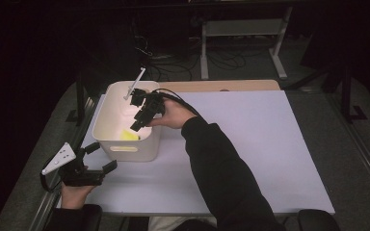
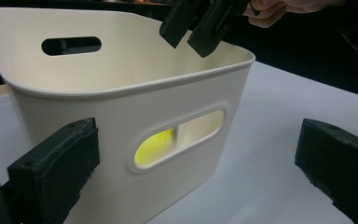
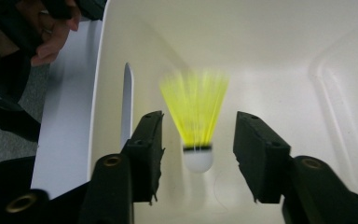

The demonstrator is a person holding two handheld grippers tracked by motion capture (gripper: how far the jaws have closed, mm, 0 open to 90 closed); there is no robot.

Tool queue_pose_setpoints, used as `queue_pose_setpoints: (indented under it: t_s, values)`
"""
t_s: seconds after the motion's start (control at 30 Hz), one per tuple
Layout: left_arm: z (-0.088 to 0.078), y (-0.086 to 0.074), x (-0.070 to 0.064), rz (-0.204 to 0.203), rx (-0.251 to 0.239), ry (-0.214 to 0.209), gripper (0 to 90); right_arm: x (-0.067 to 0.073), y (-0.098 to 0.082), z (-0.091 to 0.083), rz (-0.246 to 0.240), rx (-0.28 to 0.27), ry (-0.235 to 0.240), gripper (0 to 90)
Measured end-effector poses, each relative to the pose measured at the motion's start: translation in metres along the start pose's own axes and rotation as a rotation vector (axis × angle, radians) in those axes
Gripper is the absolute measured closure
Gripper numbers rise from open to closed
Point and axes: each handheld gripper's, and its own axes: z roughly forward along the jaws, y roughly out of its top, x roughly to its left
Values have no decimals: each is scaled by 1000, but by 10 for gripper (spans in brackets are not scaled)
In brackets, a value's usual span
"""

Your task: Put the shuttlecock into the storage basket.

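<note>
Plainly, work in hand: dropping a yellow shuttlecock (image 3: 195, 122) into the white bin (image 1: 107, 145).
Shuttlecock: blurred, apart from both pads, white cork end down, inside the bin; its yellow shows in the high view on the bin floor near the front wall, and through the handle slot in the left gripper view.
Right gripper (image 3: 199, 156): hangs above the bin's opening, tilted down into it, jaws parted with the shuttlecock between them but untouched; I judge the release is made from over the opening so the shuttlecock lands inside.
Left gripper (image 1: 99, 157): jaws spread wide, holding nothing, resting low on the bench (image 1: 250, 144) just beside the bin's front wall, likely parked out of the way.
Bin: upright at the bench's left side, within reach of both hands.
Right hand (image 1: 173, 114): wrapped round its gripper above the bin's rim.
</note>
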Motion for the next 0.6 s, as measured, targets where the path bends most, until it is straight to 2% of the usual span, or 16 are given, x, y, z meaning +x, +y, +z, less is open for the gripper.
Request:
queue_pose_setpoints:
  t_s: [0.37, 0.6]
  values:
    - [-2, -1, -1, -4, -4, 5, 0, -1, -5, -17, 36, -39, -68, 258]
    - [-2, -1, -1, -3, -1, 4, 0, 0, -11, -32, 38, -79, -120, 133]
